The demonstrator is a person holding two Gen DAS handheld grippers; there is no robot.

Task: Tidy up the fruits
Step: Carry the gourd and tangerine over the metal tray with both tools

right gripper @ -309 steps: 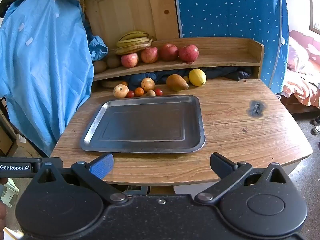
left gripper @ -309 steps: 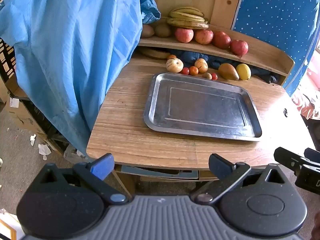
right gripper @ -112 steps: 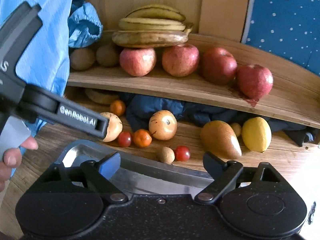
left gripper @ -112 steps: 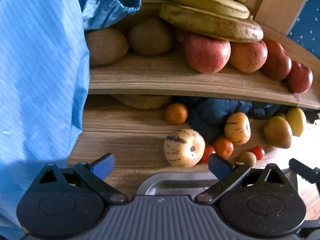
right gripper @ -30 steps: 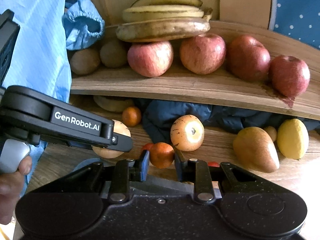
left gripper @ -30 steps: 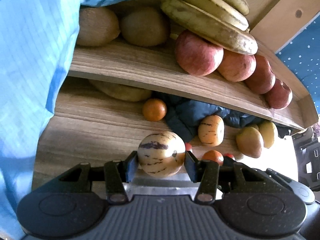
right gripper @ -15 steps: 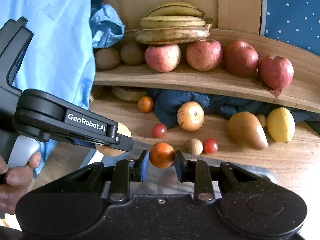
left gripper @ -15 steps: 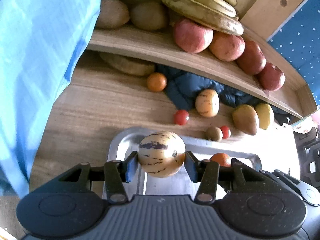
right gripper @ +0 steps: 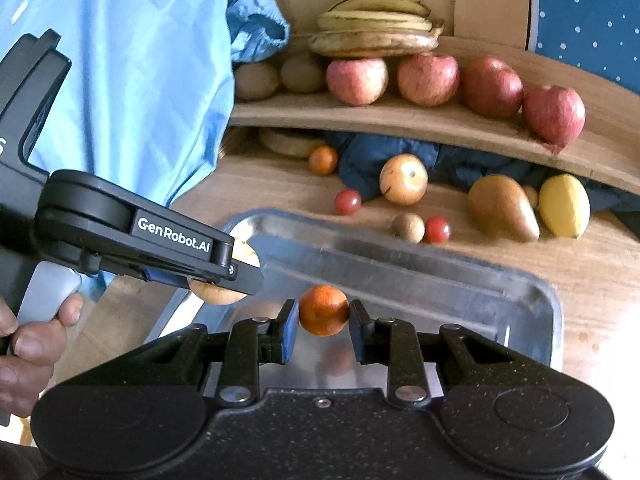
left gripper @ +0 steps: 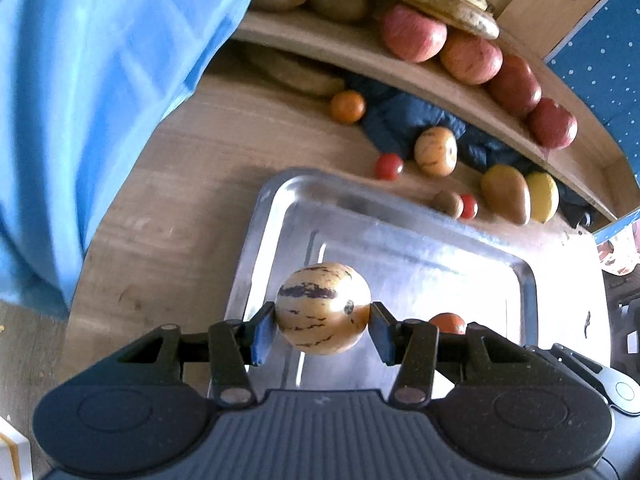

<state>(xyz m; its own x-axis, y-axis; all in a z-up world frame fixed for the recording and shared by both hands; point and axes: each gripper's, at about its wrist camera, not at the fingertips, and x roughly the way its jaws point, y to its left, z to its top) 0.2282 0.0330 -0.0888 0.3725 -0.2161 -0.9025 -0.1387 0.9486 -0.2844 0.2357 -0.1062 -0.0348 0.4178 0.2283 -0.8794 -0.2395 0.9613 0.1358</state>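
Left claw [left gripper: 323,326] is gripping the striped melon [left gripper: 323,307], right claw [right gripper: 324,330] is clamping the small orange [right gripper: 323,310]; both are hanging directly over the metal tray [left gripper: 460,256] on the counter [left gripper: 168,184], drop zone straight below.

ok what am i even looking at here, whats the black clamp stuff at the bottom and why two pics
There is no robot here. A person holds a hand-held clamp in each hand, and each clamp carries a wide-angle camera looking forward along its two fingers. That explains the two pictures and the black parts at the bottom.

The left gripper is closed on a striped cream melon. The right gripper is closed on a small orange. Both fruits hang above a metal tray with nothing in it, on a wooden table.

In the right view you also see the left clamp from the side, with the hand gripping it.

Behind the tray lie cherry tomatoes, a pear and a lemon. A shelf holds apples and bananas.
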